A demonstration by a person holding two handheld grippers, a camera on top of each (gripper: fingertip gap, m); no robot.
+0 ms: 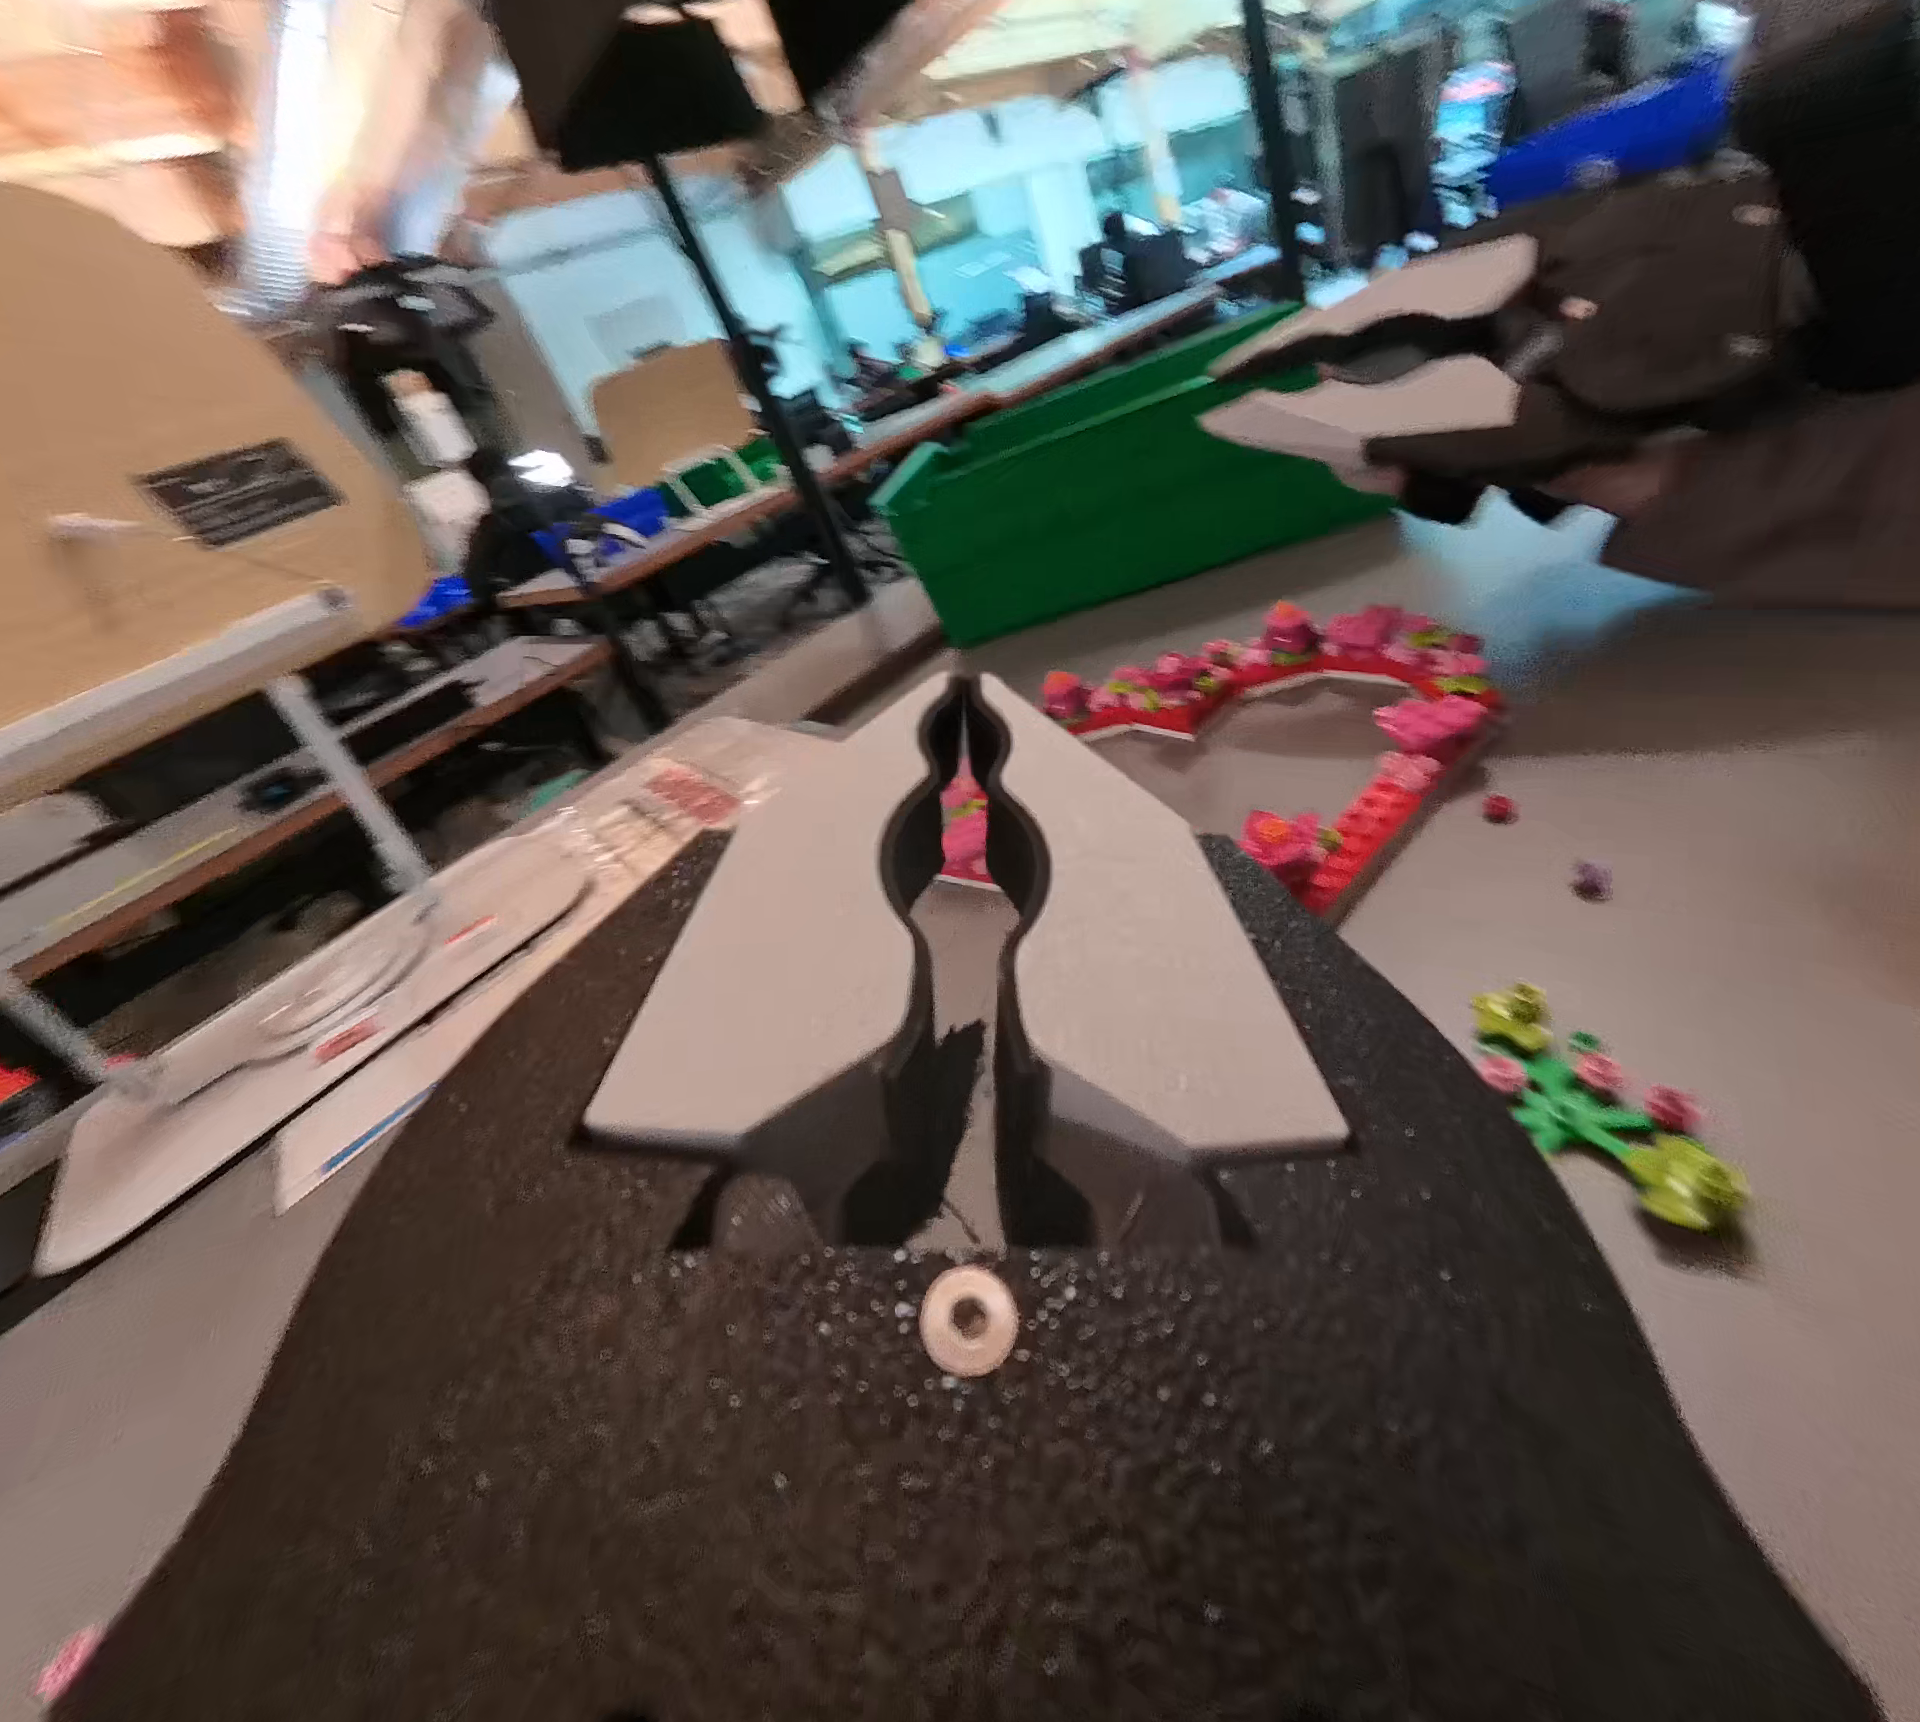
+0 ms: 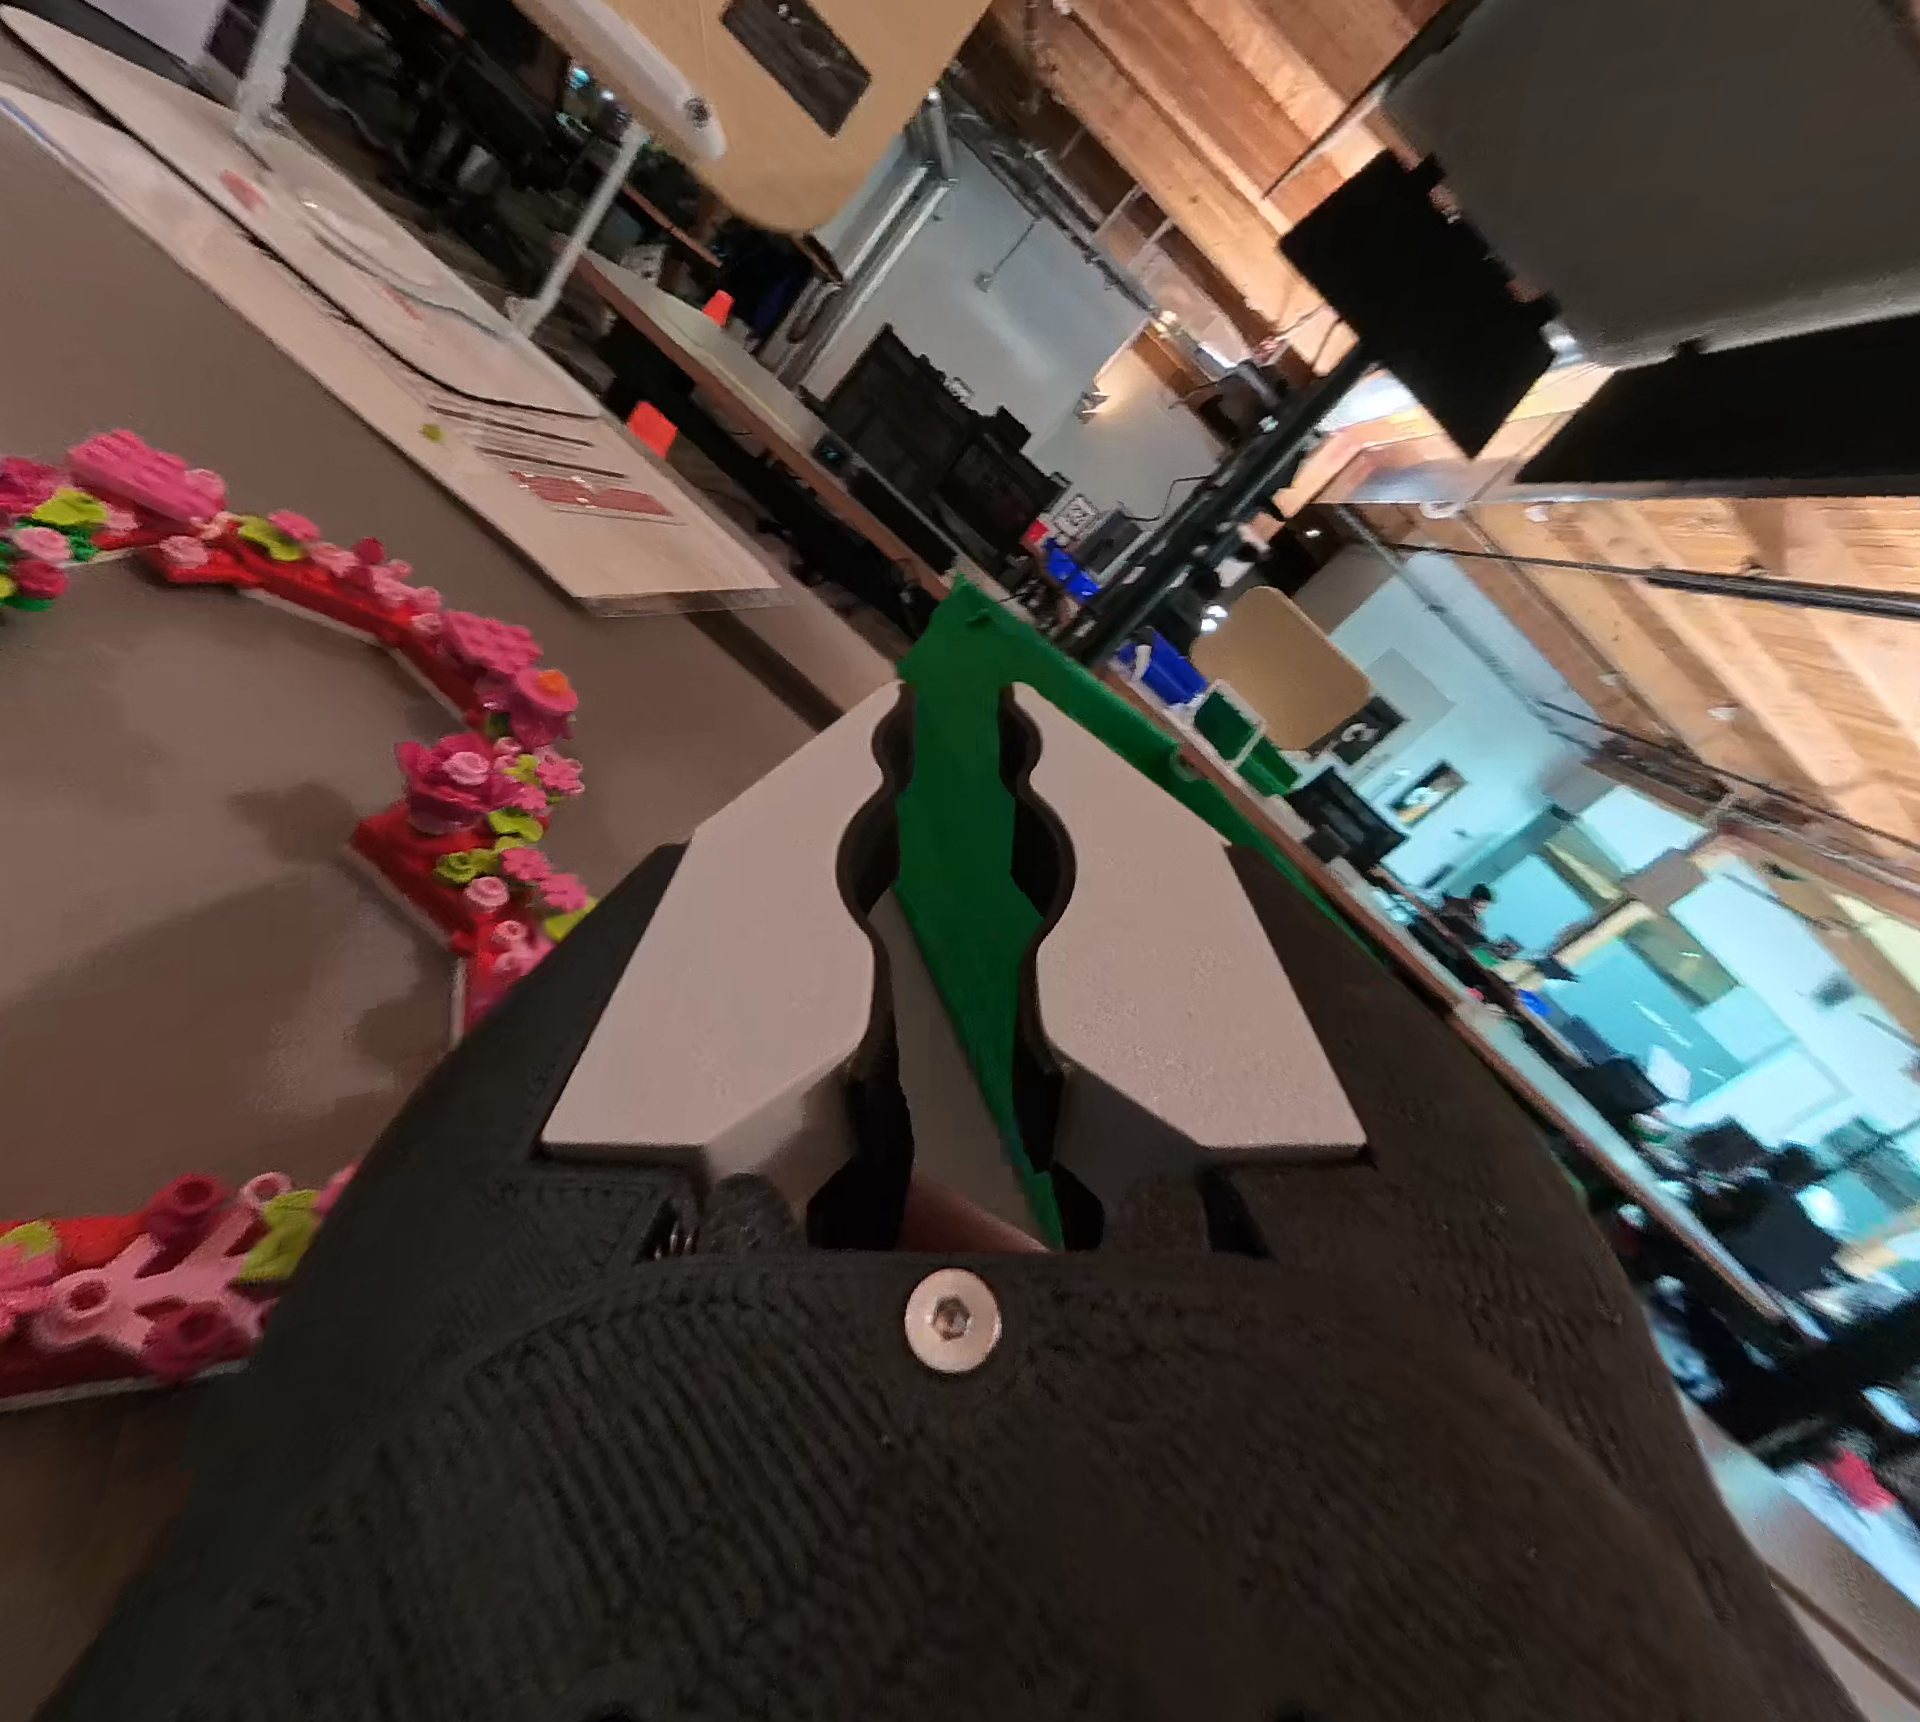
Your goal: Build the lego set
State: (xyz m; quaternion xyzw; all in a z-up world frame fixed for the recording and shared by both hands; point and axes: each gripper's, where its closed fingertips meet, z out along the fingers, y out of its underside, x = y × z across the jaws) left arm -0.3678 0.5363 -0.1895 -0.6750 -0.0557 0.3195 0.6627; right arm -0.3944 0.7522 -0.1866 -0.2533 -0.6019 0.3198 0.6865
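A heart-shaped lego wreath [image 1: 1309, 696], red with pink flowers, lies flat on the grey table [image 1: 1662, 841]. It also shows in the right wrist view [image 2: 468, 696]. A green lego sprig [image 1: 1600, 1111] with pink and lime flowers lies apart on the table, right of my left gripper. My left gripper [image 1: 966, 696] is shut with its tips together, empty, just short of the wreath's near left side. My right gripper [image 2: 958, 701] is open a little and empty, held above the table beyond the wreath. It also shows at the upper right of the left wrist view [image 1: 1216, 396].
A green bin [image 1: 1091, 509] stands at the table's far edge behind the wreath and shows in the right wrist view [image 2: 1101, 711]. Instruction sheets and a clear bag [image 1: 416, 945] lie left of the wreath. Two tiny loose pieces [image 1: 1496, 808] lie to its right. One gripper's finger ends stand about 20 centimetres off the other's.
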